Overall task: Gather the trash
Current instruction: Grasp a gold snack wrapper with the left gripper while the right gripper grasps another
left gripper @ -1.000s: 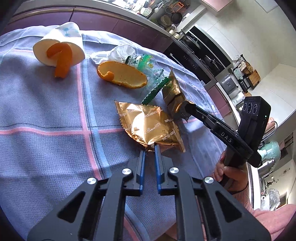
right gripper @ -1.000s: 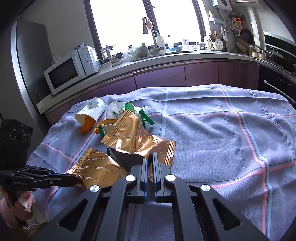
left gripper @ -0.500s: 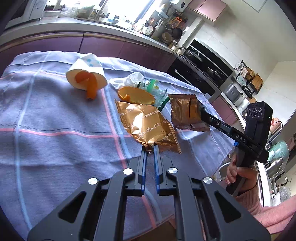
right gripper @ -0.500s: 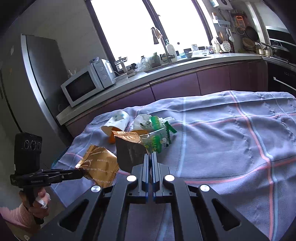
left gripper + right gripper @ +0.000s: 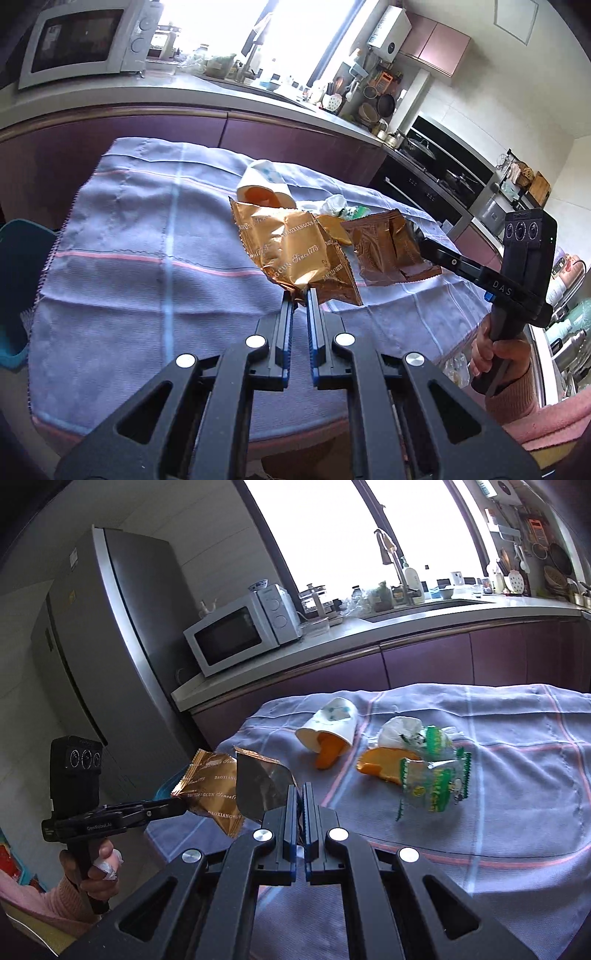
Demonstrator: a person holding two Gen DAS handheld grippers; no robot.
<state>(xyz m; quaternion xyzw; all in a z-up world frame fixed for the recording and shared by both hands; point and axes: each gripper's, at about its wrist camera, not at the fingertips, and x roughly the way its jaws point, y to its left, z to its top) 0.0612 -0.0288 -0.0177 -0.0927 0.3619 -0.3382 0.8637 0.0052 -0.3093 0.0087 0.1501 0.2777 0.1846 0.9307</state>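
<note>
gold wrappers: two, both up off the cloth [image 5: 110, 258]
left gripper [image 5: 299, 295]: clamped on wrapper one [image 5: 295, 247], centre of left view
right gripper [image 5: 300, 790]: pinching wrapper two [image 5: 258, 786], centre left of right view
cups: one cup [image 5: 332, 720] tipped over, peel poking out
peels: second peel [image 5: 380, 766] beside it
green wrappers: one green wrapper [image 5: 436, 779], right of centre
tissue [image 5: 400, 729]: one, behind the peel

This is a kitchen. A big window [image 5: 354, 535] lets in bright white light. Under it runs a long counter [image 5: 424, 622] with dark purple cupboard doors [image 5: 424, 661]. A white microwave [image 5: 236, 635] sits on the counter, and a tall grey fridge [image 5: 110, 635] stands beside it. A tap [image 5: 391, 561] rises by the window. Pans [image 5: 380, 101] hang on the white wall.
</note>
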